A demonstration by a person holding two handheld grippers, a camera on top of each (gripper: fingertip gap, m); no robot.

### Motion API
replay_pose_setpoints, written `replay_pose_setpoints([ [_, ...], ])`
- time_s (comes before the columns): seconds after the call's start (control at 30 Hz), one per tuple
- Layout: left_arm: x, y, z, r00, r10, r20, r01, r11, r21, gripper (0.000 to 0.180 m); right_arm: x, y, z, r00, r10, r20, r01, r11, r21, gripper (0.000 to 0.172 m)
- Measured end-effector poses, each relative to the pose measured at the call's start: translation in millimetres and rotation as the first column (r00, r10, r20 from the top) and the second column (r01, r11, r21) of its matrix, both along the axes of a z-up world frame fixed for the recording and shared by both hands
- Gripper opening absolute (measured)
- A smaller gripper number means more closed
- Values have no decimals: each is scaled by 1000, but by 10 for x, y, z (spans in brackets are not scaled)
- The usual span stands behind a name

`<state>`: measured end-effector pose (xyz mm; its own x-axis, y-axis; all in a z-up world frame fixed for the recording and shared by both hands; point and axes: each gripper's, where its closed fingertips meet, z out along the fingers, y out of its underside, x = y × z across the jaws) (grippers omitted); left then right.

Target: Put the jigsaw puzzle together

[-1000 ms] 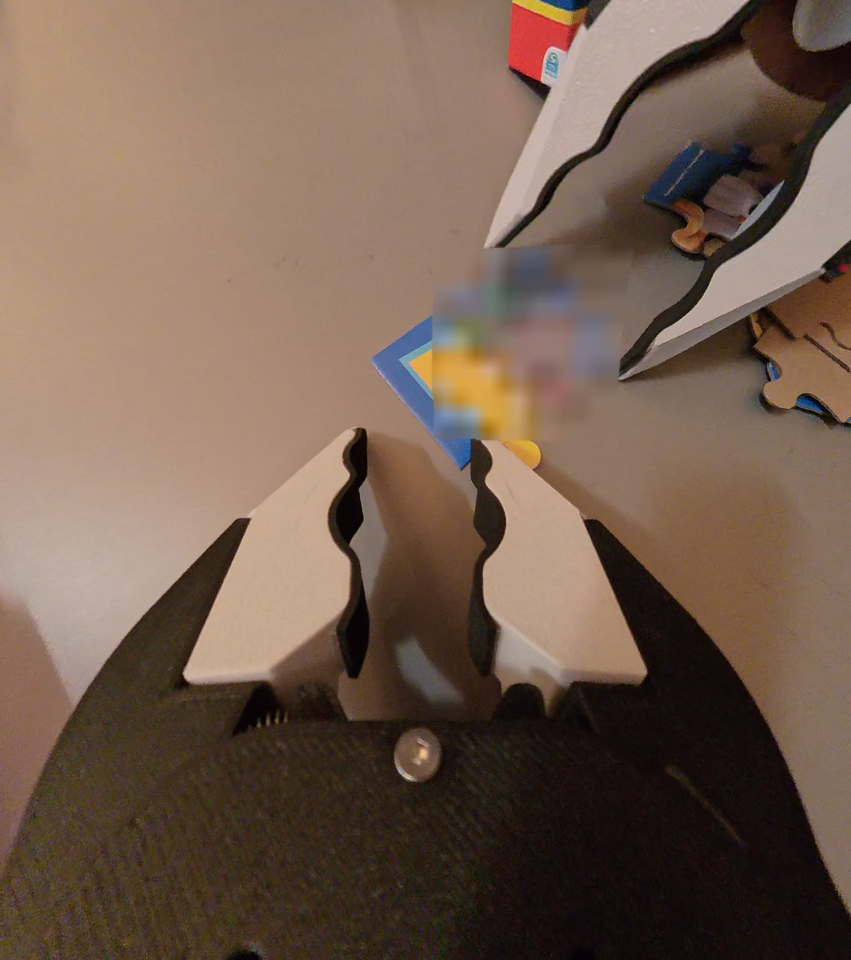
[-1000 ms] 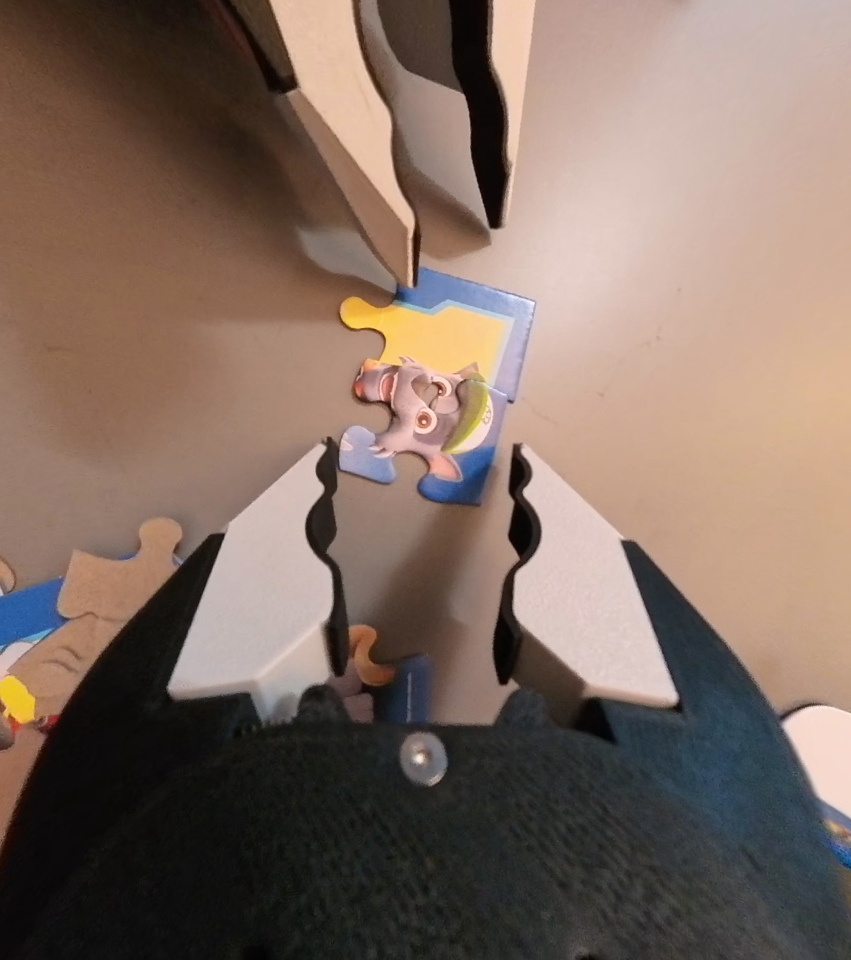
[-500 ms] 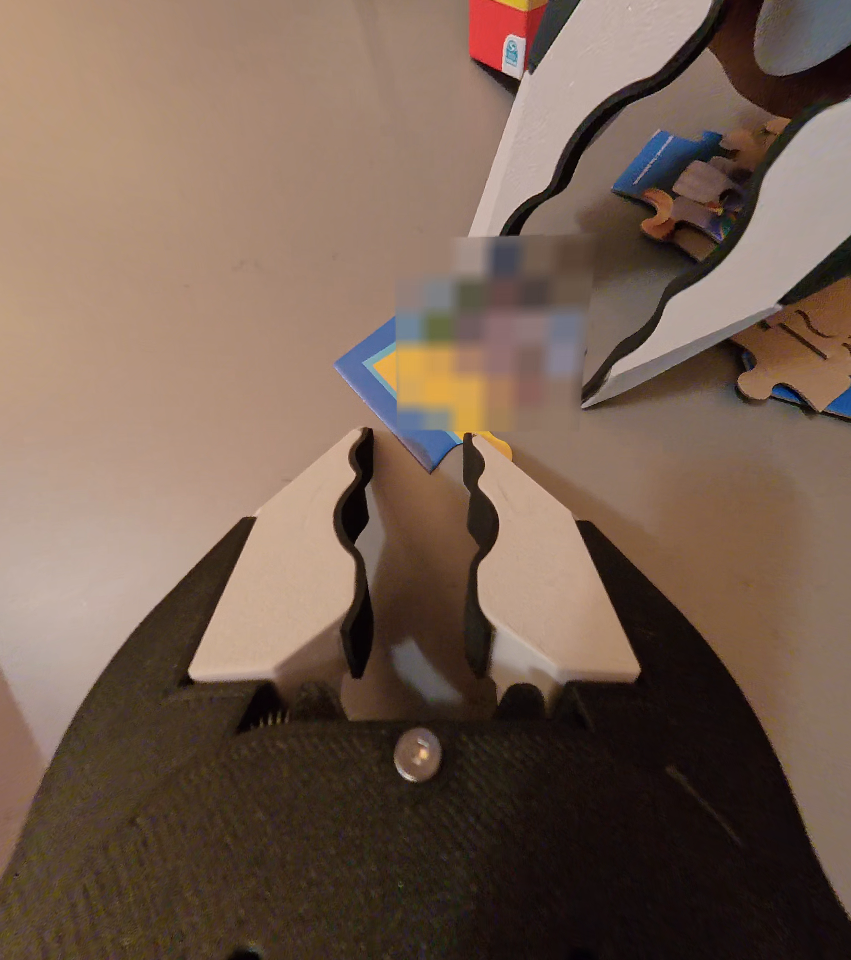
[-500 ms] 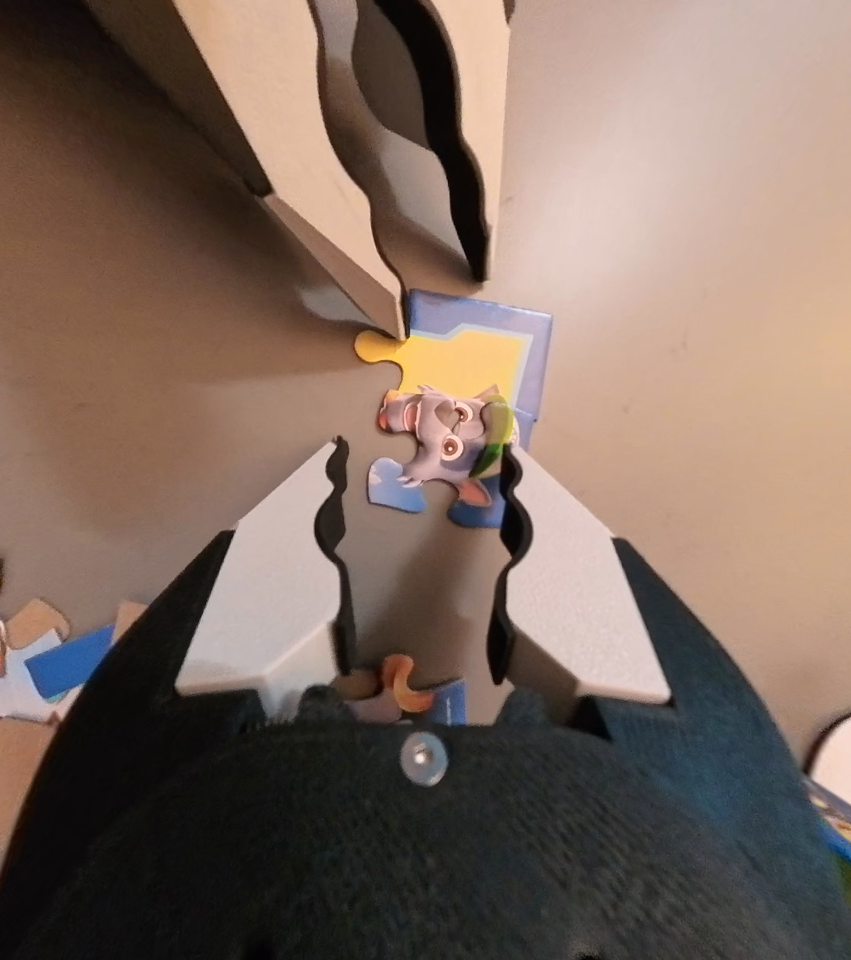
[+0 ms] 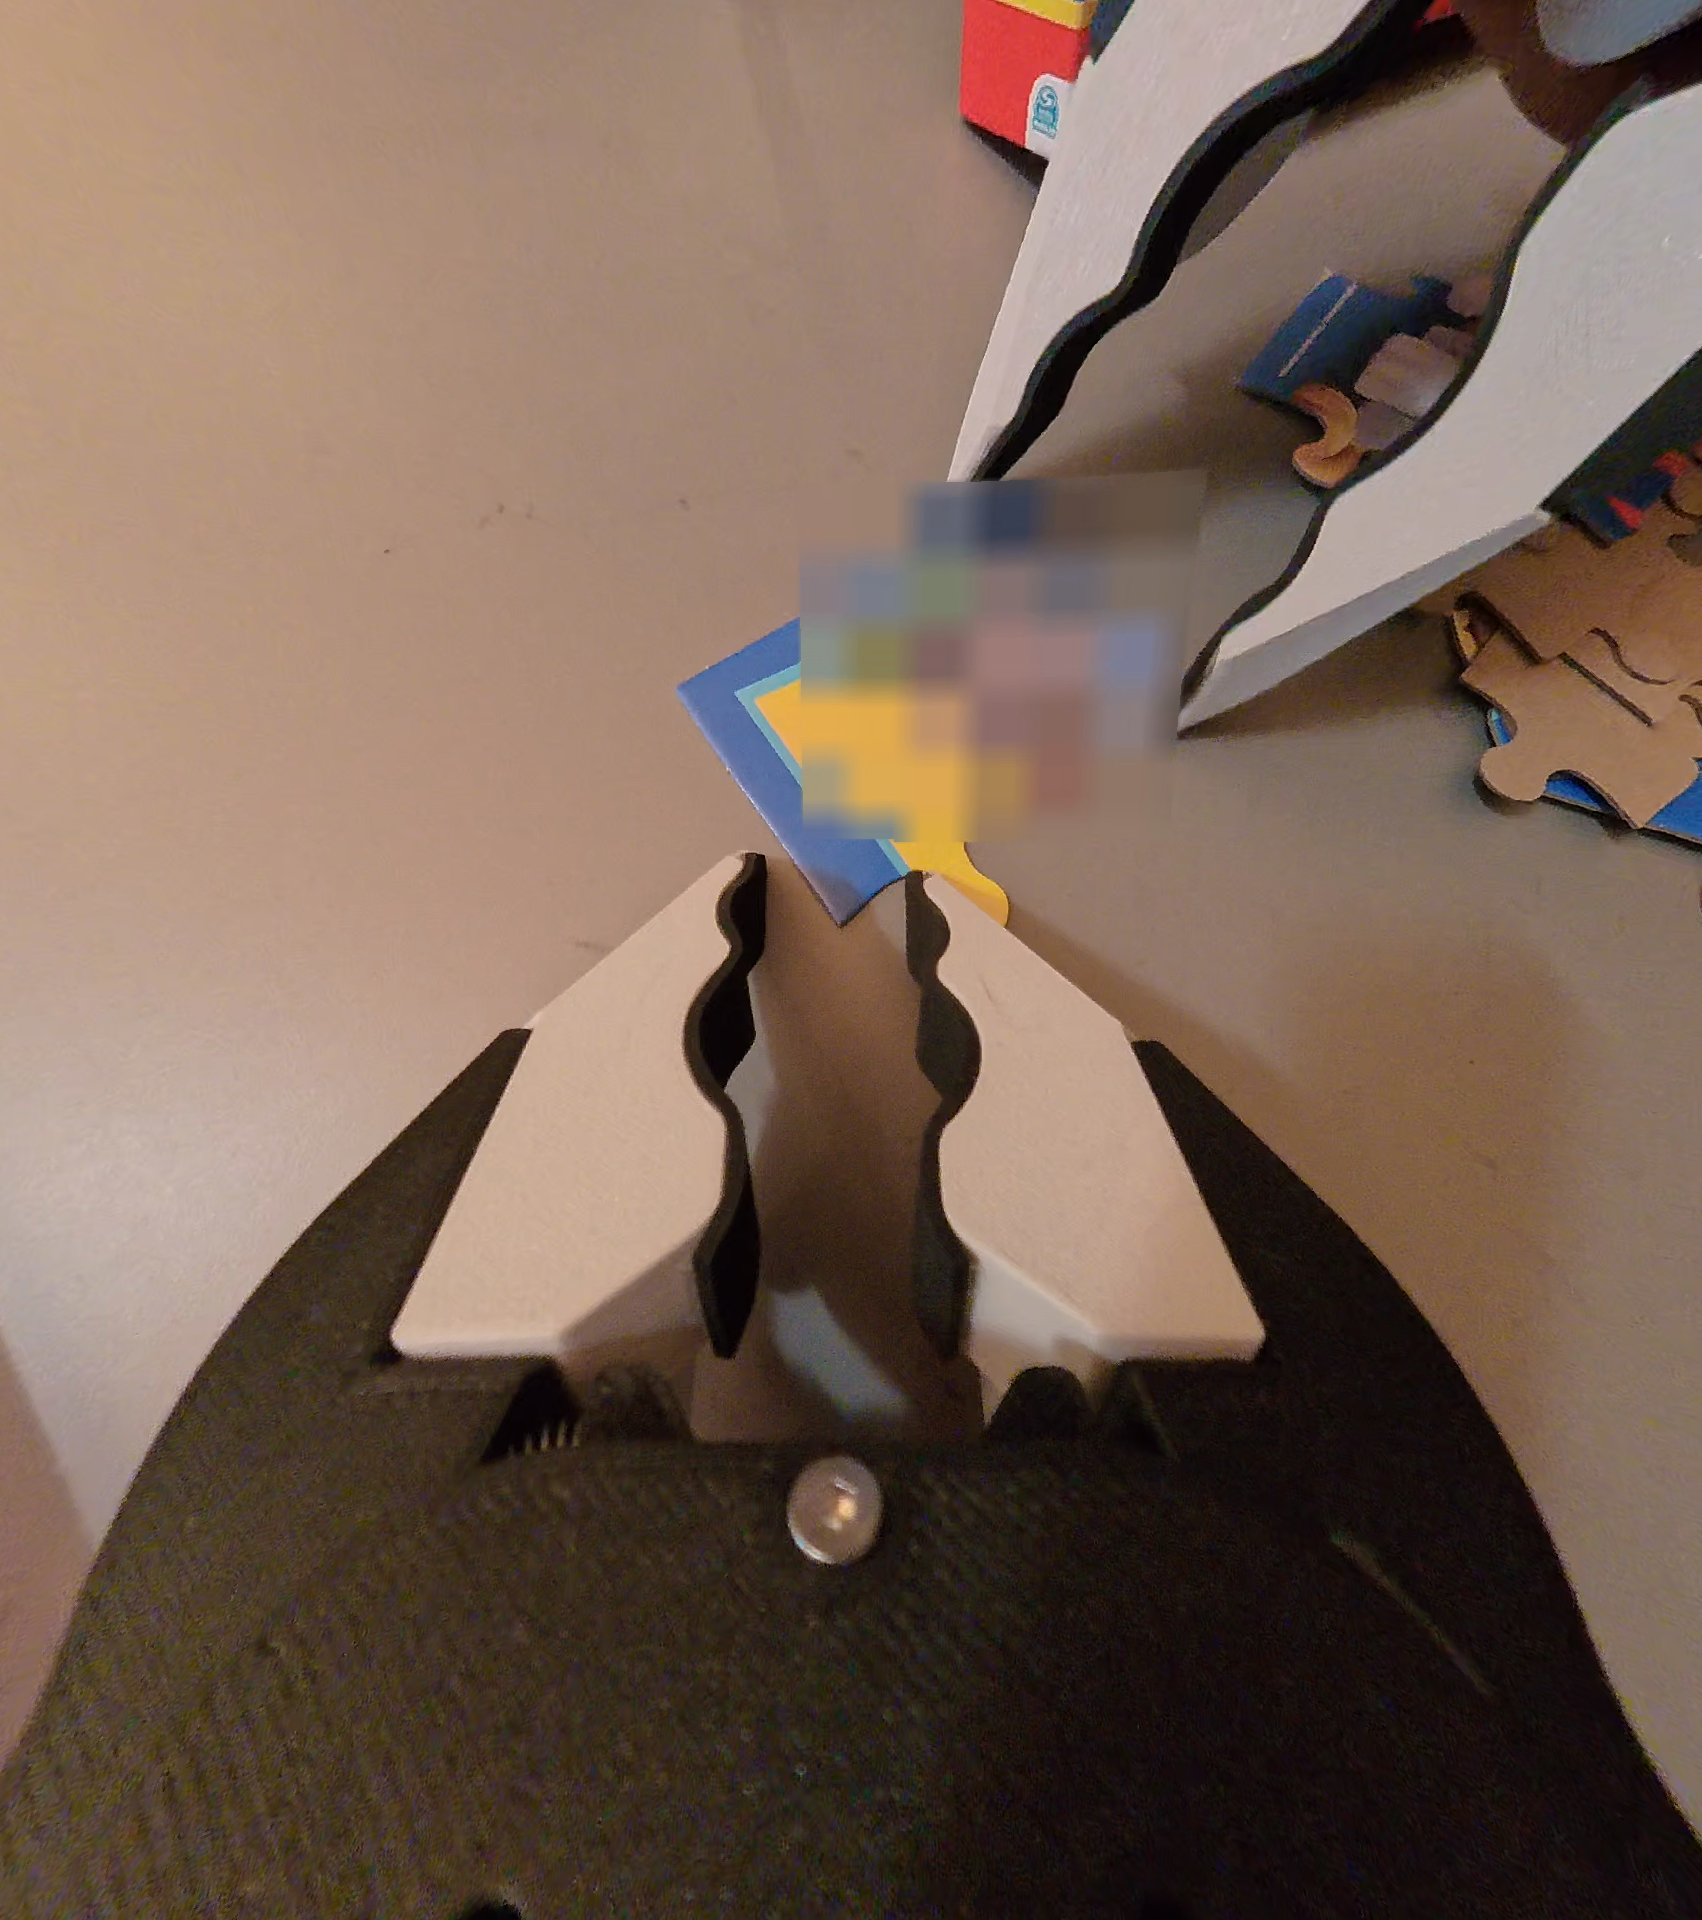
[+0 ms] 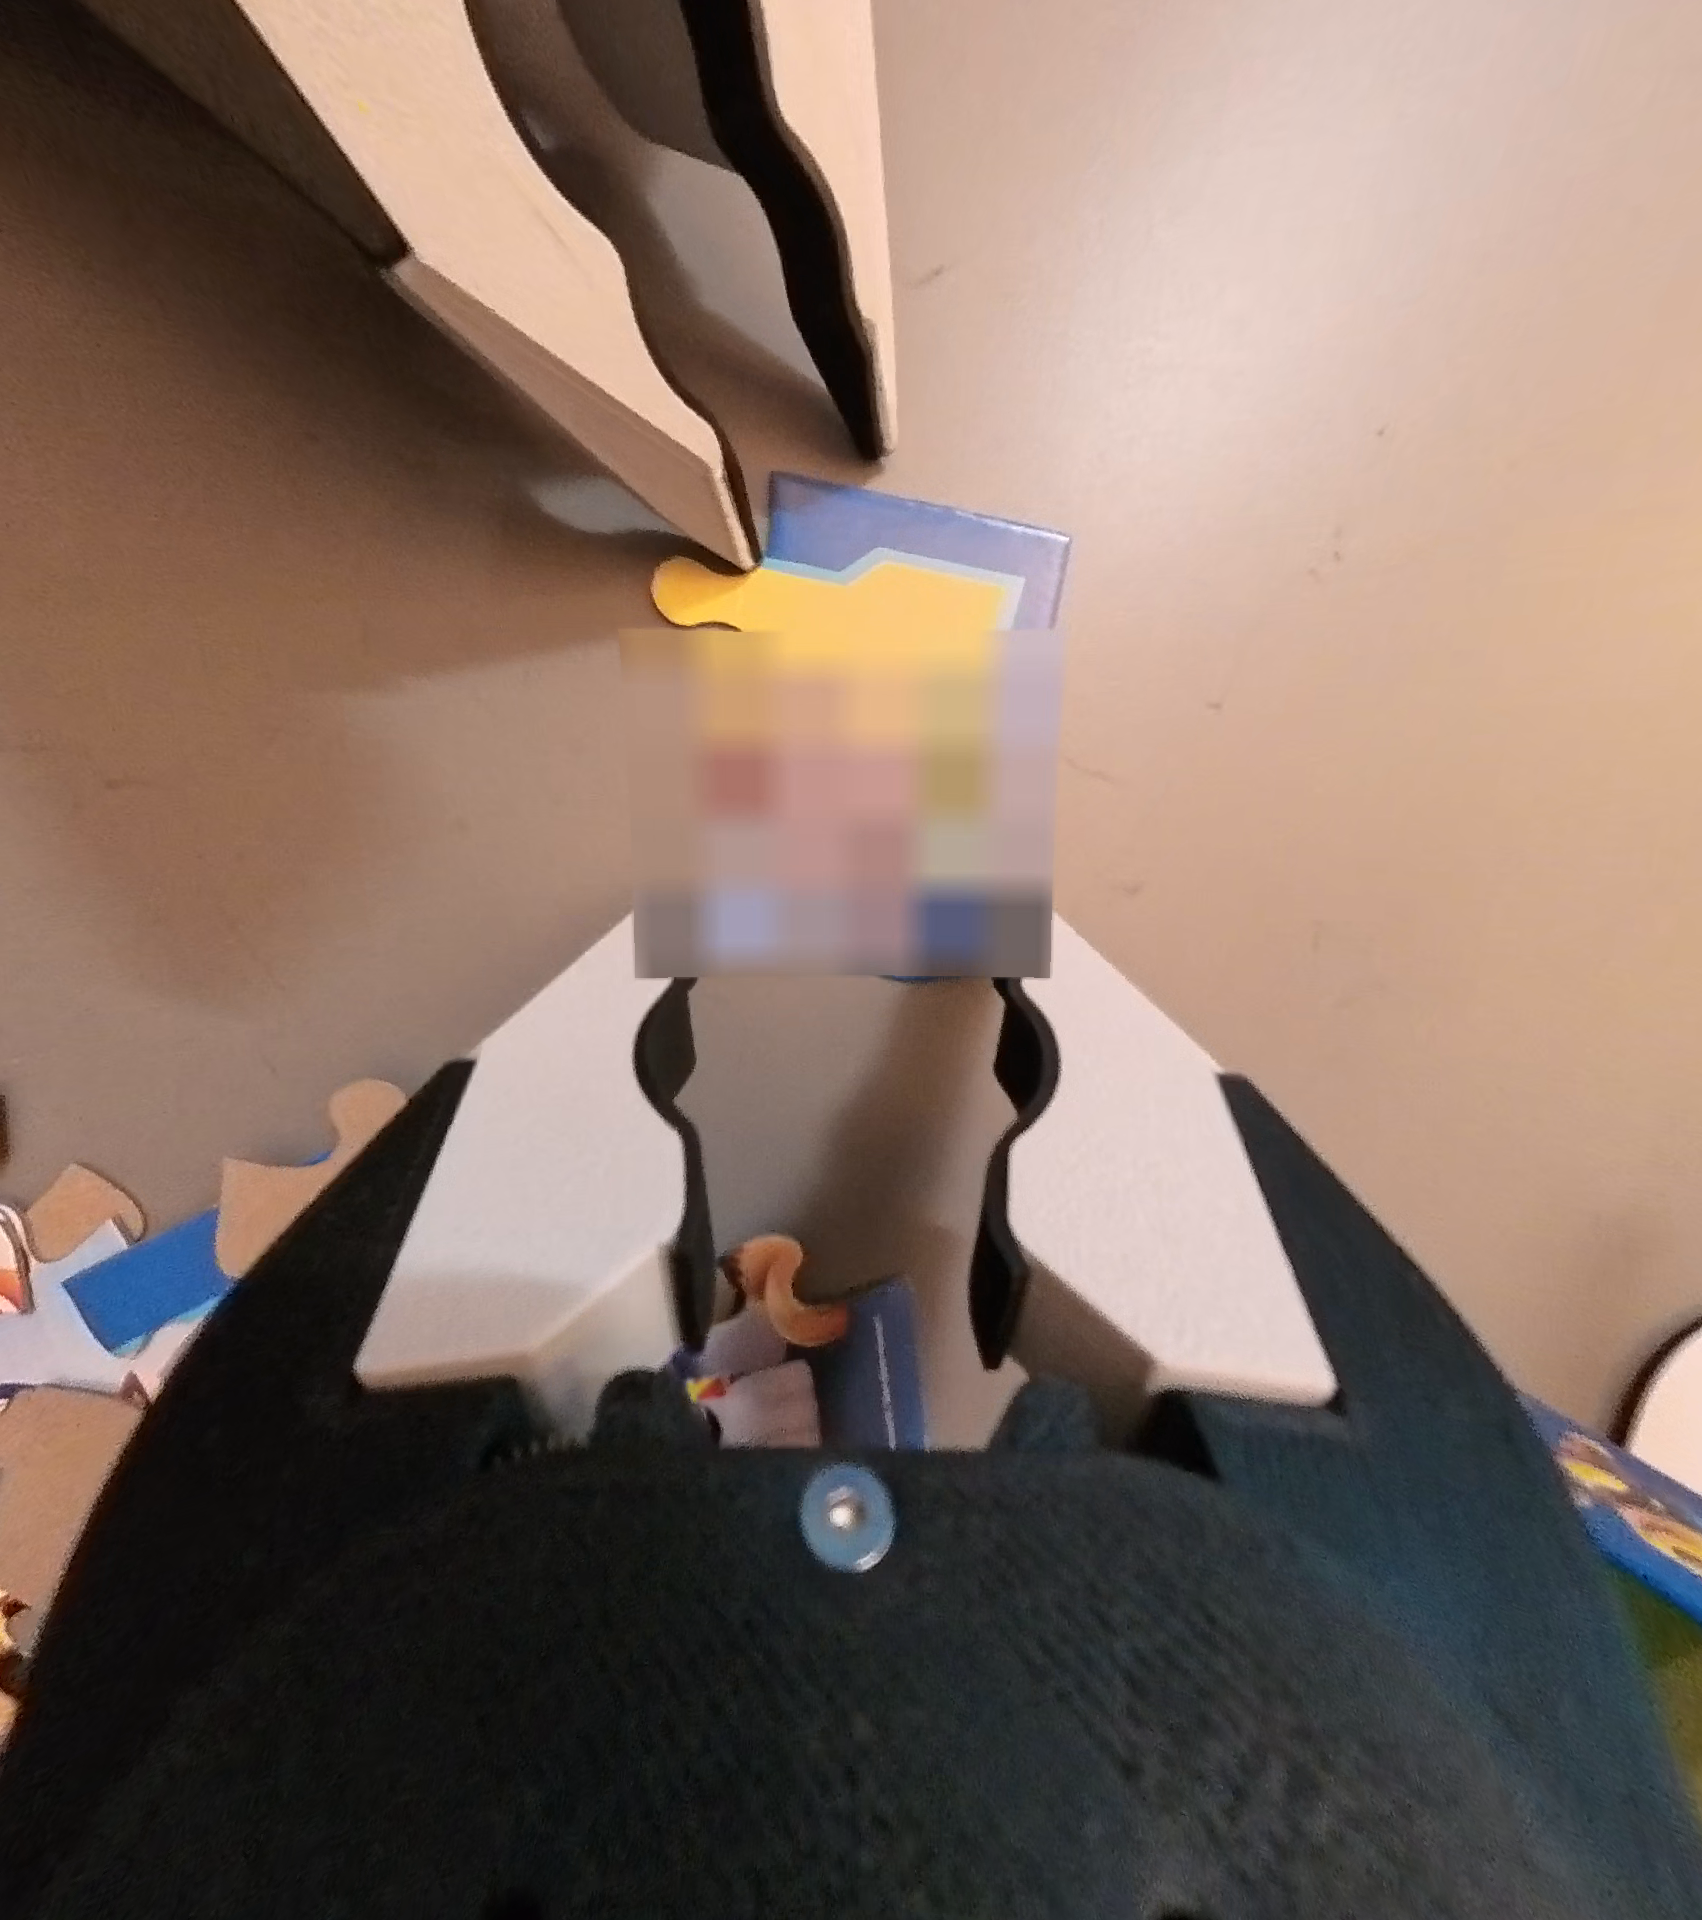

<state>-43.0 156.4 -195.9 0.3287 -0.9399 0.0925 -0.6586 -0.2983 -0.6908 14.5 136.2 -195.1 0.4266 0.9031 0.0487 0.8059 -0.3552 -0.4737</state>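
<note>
Both grippers have closed in on the joined puzzle pieces [image 5: 764, 748] since the earlier frames, and the jaws of each have narrowed. Left gripper [image 5: 831, 878]: fingers stand apart with a narrow gap; the blue corner of the pieces lies just at the gap's mouth, and the right fingertip [image 5: 920, 904] sits at the yellow tab. No clamping is visible. Right gripper [image 6: 842, 987]: fingers stand wide apart at the pieces' opposite edge; its fingertips are covered by a blurred patch, so contact cannot be judged. The pieces lie flat on the grey table [image 5: 307, 520] between the two grippers. Loose puzzle pieces [image 5: 1636, 707] lie to one side, near a red box [image 5: 1018, 73].
</note>
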Motion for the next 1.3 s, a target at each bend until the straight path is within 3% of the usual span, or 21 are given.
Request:
replay_pose_setpoints([
  [0.23, -8, -9, 3, 1000, -7, 7, 7, 1000, -7, 25, 22, -35, 3, 1000, -18, 6, 18, 1000, -1, 52],
  [0.33, -8, -9, 1, 1000, -8, 5, 8, 1000, -1, 25, -20, -16, 28, 1000, -2, 28, 1, 999, 52, 57],
  [0.5, -8, -16, 3, 1000, -10, 9, 10, 1000, -4, 26, -140, -6, 20, 995, -50, -86, 50, 999, -3, 83],
  [0.87, -8, -22, 7, 1000, -6, 26, 7, 1000, -18, 26, -56, -4, -14, 969, -227, -96, 228, 974, -4, 68],
  [1.3, -16, -32, 15, 999, -15, 48, 17, 999, -47, 27, 98, 48, -4, 971, -235, -41, 235, 972, -14, 64],
])
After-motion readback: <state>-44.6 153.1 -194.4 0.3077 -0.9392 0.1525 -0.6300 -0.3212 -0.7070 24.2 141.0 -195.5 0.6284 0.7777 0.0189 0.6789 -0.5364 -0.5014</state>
